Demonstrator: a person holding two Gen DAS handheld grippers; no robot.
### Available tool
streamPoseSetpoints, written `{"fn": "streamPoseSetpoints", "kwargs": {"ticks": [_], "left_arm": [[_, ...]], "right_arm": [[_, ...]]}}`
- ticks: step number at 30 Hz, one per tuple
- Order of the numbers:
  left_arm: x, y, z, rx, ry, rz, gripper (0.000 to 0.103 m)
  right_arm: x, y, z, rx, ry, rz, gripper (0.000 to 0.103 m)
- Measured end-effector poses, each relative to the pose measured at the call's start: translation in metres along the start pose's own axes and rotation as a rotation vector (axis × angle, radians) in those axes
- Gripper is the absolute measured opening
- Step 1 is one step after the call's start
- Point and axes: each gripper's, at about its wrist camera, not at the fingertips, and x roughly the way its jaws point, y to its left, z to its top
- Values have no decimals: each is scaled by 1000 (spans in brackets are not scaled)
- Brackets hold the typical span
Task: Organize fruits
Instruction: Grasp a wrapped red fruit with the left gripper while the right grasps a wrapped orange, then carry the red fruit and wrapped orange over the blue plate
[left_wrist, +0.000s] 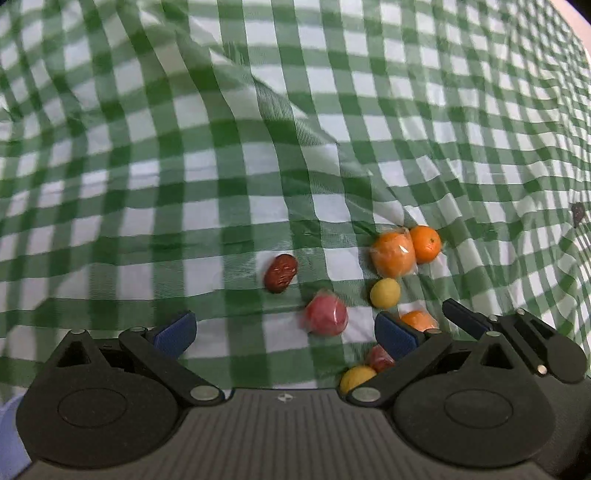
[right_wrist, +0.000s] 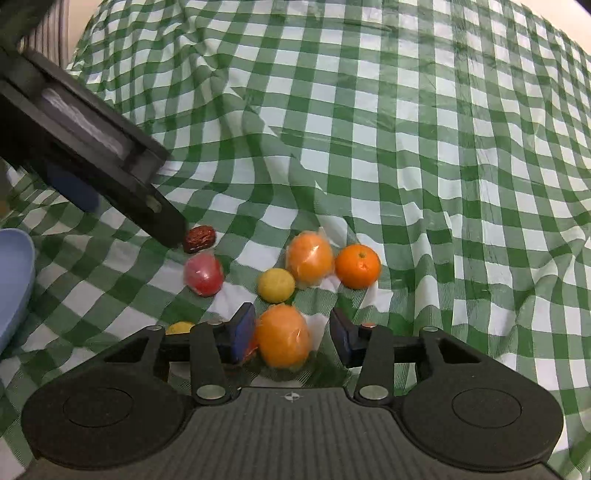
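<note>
Wrapped orange (right_wrist: 283, 336) sits between the right hand-held gripper (right_wrist: 291, 334) pads, left pad touching, right apart. Left hand-held gripper (left_wrist: 284, 332) gapes over the red fruit (left_wrist: 325, 314).

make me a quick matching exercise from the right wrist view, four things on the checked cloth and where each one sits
Things:
1. date
2. wrapped orange
3. bare orange
4. blue bowl

Places:
A. far left edge of the view
B. between the right tool's pads
C. by the tip of the left tool
D. farthest right of the fruits

Pairs: 1-C, 2-B, 3-D, 4-A
</note>
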Motion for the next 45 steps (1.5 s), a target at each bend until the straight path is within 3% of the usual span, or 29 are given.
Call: {"fn": "streamPoseSetpoints", "kwargs": {"ticks": [2,8,9,11,12,13,14,15,22,26,34,40,45], "left_arm": [[15,-1,4,-16,30,-14,103],[41,-2,7,-17,74,-22,101],[47,0,7,-23,88,-23,93],[51,-2,5,-5,75,-6,91],[49,-5,4,21,55,8,78],[47,-8,4,53,38,18,54],[44,-10,3,77,27,6,37],[41,-10,4,83,35,-15,32],[-20,-3,-11,81,-46,-75,31],[-77,11,-34,48,-88,-88,32],[-204,74,-111,-45,-145,-26,31],[-269,115,-176,-126,-174,43,31],[-300,142,-217,-190,-189,53,31]], "right_arm": [[8,-6,2,44,24,7,55],[4,-4,3,-5,78,37,50],[4,-3,2,-27,72,30,50],[6,4,1,-86,75,20,46],[10,8,0,-112,113,21,40],[12,11,-2,-135,115,12,34],[9,16,-3,-161,105,-2,33],[5,19,-3,-182,101,-8,33],[-51,10,13,-79,0,-141,33],[-94,15,20,3,-33,-150,33],[-193,81,15,109,-17,100,33],[-241,161,1,27,8,262,33],[-265,211,-12,-40,38,312,33]]}}
